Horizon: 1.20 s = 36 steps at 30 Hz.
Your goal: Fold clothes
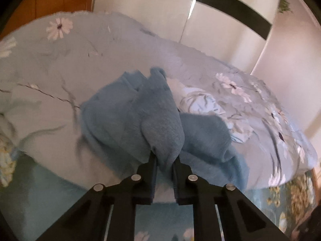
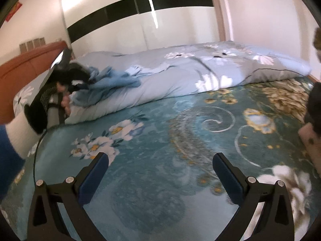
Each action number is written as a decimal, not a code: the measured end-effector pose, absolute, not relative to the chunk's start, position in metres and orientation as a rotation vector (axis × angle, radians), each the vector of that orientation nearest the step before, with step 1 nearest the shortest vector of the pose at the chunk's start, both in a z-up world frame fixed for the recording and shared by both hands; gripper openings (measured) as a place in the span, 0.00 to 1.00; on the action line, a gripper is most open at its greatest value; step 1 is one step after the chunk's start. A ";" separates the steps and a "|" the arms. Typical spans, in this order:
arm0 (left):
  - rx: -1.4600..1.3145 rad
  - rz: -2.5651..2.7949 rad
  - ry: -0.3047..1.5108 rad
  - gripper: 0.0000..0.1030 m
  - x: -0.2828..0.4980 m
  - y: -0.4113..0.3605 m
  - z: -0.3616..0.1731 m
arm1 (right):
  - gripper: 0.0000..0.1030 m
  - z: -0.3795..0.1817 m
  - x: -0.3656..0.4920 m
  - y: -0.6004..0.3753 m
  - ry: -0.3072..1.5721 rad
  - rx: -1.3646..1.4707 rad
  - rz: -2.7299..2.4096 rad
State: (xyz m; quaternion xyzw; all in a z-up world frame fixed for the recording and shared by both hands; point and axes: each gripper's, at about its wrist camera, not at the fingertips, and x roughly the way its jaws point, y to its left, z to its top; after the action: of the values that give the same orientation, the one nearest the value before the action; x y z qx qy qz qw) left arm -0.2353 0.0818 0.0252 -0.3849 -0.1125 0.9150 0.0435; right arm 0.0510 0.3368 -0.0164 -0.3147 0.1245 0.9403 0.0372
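A blue fleecy garment [image 1: 140, 118] lies bunched on a pale floral duvet [image 1: 60, 64]. My left gripper [image 1: 165, 161] is shut on a fold of the garment, which rises in a crumpled ridge from between the jaws. In the right wrist view the same garment [image 2: 112, 80] shows at the far left on the duvet [image 2: 200, 70], with the left gripper [image 2: 80, 80] and hand beside it. My right gripper [image 2: 160, 160] is open and empty, hovering low over the teal patterned bedspread [image 2: 150, 180], far from the garment.
The bed has an orange-brown headboard [image 2: 26, 64] at the left. A white wardrobe with a black stripe [image 2: 140, 6] stands behind the bed. A dark object and a pinkish item [image 2: 310, 138] sit at the right edge.
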 end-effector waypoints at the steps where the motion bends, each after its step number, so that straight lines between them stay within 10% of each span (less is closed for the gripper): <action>1: -1.152 2.790 -0.340 0.13 -0.223 0.076 0.031 | 1.00 -0.013 0.056 0.339 0.389 -0.953 2.886; 15: -0.802 2.716 -0.201 0.12 0.069 -0.073 0.102 | 1.00 0.032 0.105 0.306 0.400 -0.878 3.004; 36: -1.143 2.712 -0.260 0.14 0.119 -0.130 0.006 | 1.00 -0.025 0.061 0.135 0.181 -1.434 3.203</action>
State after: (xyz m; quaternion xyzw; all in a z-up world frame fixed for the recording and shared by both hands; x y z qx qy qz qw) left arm 0.1191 -0.1297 0.0065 -0.3851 -0.0876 0.9139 0.0933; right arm 0.0609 0.1351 -0.0255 -0.4011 0.0506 0.8957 -0.1850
